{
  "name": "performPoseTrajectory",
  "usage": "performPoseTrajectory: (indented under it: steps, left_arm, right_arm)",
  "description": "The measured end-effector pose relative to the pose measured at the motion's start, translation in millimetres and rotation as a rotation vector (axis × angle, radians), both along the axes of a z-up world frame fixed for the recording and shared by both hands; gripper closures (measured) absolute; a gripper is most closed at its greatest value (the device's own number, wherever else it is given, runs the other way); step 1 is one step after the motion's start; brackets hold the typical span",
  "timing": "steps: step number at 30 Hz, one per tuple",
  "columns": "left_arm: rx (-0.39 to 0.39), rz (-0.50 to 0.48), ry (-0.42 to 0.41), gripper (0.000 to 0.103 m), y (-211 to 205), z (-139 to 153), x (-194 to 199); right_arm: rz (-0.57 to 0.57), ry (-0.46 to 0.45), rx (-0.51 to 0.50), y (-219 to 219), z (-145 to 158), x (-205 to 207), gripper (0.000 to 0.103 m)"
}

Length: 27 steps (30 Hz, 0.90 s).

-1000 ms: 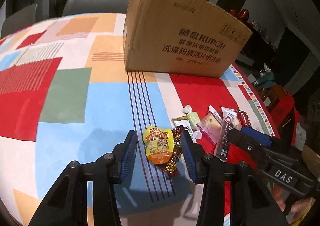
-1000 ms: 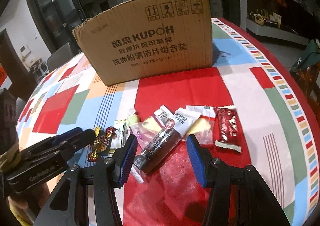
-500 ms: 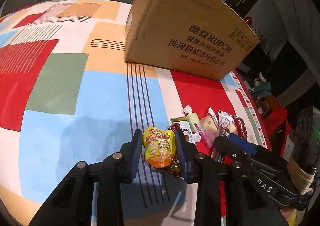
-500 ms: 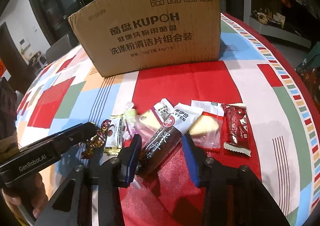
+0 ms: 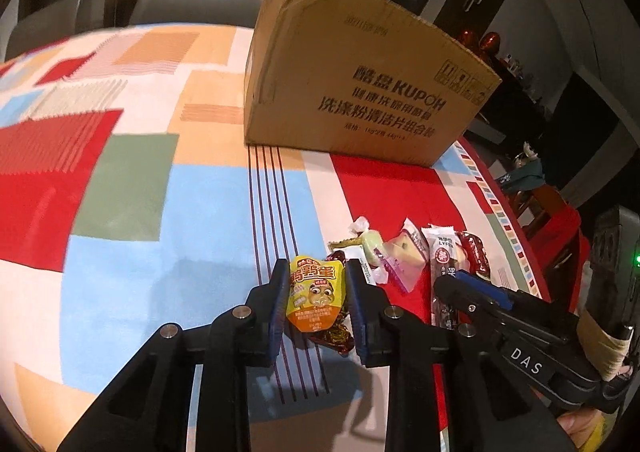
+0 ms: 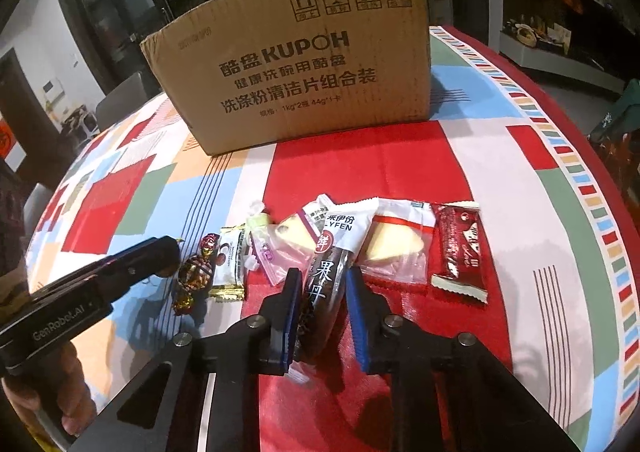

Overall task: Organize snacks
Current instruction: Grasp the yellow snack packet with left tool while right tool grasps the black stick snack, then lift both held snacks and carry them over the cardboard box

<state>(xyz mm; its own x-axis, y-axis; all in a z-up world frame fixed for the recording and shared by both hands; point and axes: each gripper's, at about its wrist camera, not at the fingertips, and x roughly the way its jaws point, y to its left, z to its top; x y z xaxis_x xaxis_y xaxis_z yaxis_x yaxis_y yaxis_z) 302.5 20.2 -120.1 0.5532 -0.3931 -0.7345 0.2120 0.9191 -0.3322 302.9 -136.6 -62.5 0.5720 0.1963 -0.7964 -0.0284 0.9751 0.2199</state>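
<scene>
Both grippers had narrowed since a second earlier: the left gripper [image 5: 317, 294] was pinched onto the yellow egg-snack packet [image 5: 316, 298], and the right gripper [image 6: 323, 306] was clamped around the long dark fruit-leather bar [image 6: 326, 276]. Both packets lay in front of the cardboard box [image 6: 304, 80] (printed KUPOH), on the patchwork tablecloth [image 5: 132, 188]. Between the two held snacks sat foil-wrapped candies [image 6: 192, 276]; on the far side of the bar from the candies lay a wrapped cake slice [image 6: 394, 244] and a red packet [image 6: 460, 252].
</scene>
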Motion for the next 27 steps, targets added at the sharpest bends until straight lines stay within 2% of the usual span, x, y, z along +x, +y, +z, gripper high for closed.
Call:
performPoseTrajectory:
  steps: [8,19,23,27]
  left_arm:
    - [0.038,0.000,-0.075,0.075,-5.6,24.4,-18.5]
    - [0.048,-0.011,-0.172,0.075,-16.5,70.0,-35.0]
    - [0.047,-0.015,-0.212,0.075,-20.2,88.3,-35.7]
    - [0.043,-0.015,-0.239,0.075,-23.0,99.2,-37.0]
  right_arm:
    - [0.007,-0.046,0.012,-6.4,19.5,-9.6,0.080]
    - [0.019,-0.155,0.055,-14.9,67.1,-22.1,0.080]
    - [0.023,-0.203,0.059,-18.4,85.9,-22.2,0.091]
    - [0.029,-0.234,0.063,-20.0,97.7,-22.0,0.093]
